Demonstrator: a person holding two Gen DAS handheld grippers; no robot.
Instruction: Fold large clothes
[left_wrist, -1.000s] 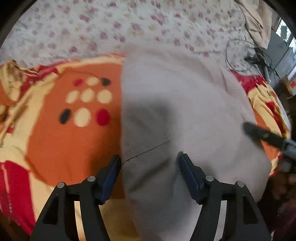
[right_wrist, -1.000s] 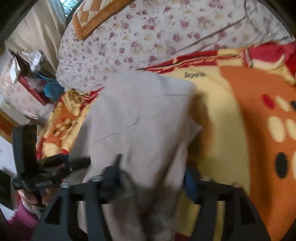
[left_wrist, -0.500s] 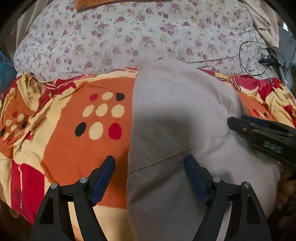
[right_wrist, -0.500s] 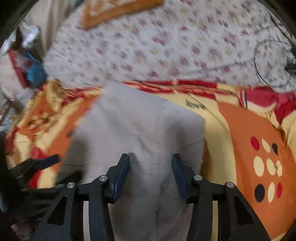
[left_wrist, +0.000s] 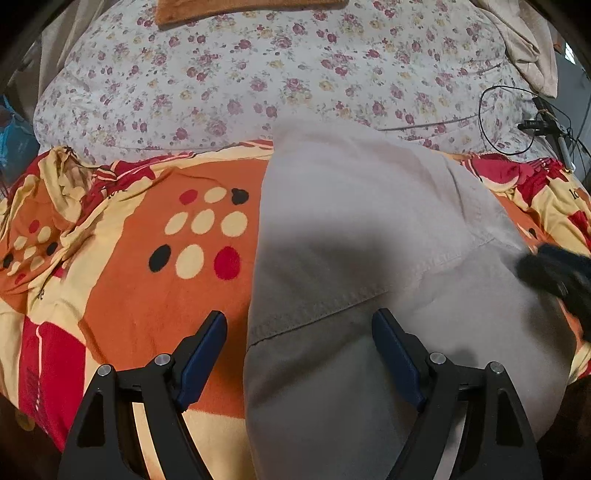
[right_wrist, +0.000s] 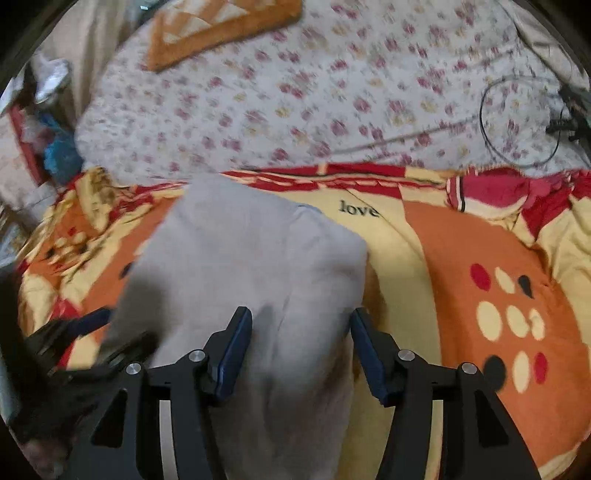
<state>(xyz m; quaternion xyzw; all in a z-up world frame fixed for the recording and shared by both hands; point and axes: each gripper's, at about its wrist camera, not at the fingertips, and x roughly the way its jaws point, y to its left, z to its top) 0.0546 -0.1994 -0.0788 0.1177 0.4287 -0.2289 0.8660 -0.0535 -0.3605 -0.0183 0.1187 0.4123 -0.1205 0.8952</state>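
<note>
Orange blanket (left_wrist: 122, 295) under folded grey garment (left_wrist: 369, 240); left tongs (left_wrist: 299, 350), right tongs (right_wrist: 301, 343) released.

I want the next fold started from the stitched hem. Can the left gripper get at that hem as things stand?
Probably yes. The left gripper is open with the stitched hem of the grey garment just ahead between its fingers, and nothing lies over it. The right gripper sits off to the side.

Garment (left_wrist: 369, 229) lies flat on blanket (left_wrist: 122, 280), folded layer on top, hem crossing between left gripper (left_wrist: 299, 350) fingers. Blanket spreads left and right of garment. Sheet (left_wrist: 258, 74) lies behind blanket; cushion (right_wrist: 221, 29) on sheet at far edge. Cable (left_wrist: 506, 122) rests on sheet, far right. Right gripper (right_wrist: 301, 347) hangs over garment's near right part.
</note>
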